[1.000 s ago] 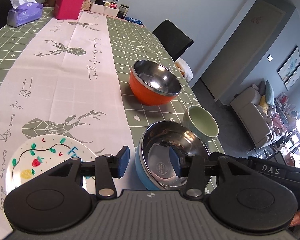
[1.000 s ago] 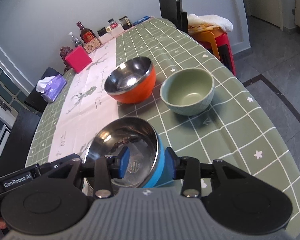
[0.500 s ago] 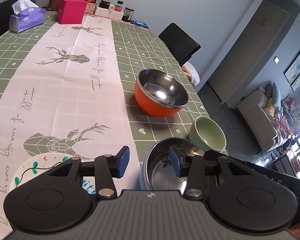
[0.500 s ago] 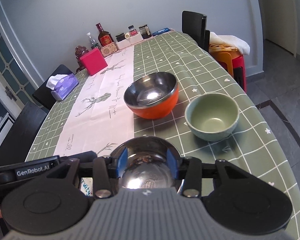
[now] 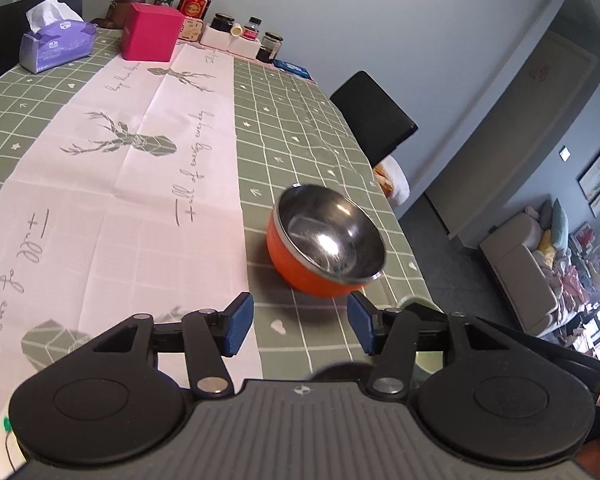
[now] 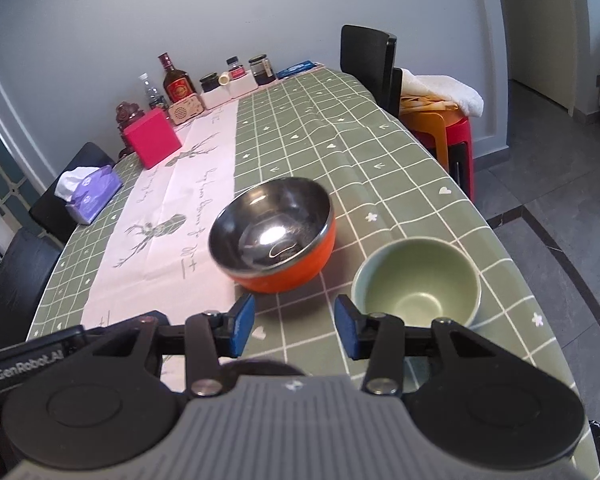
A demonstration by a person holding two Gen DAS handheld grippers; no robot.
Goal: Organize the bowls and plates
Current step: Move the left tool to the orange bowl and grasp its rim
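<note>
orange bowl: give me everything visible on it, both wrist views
The orange bowl has a glossy orange outer shell, a shiny steel-looking lining and a thin metal rim. It is empty, with bright glare inside. It sits open side up on the green checked tablecloth, just off the edge of the pink runner, with the green bowl close beside it but apart. Nothing touches it except the cloth. Its edges look slightly motion-blurred.

A black chair (image 6: 366, 58) stands by the tabletop (image 6: 380, 152); beside the chair, stools (image 6: 446, 128), gray wall (image 6: 140, 8) behind.
</note>
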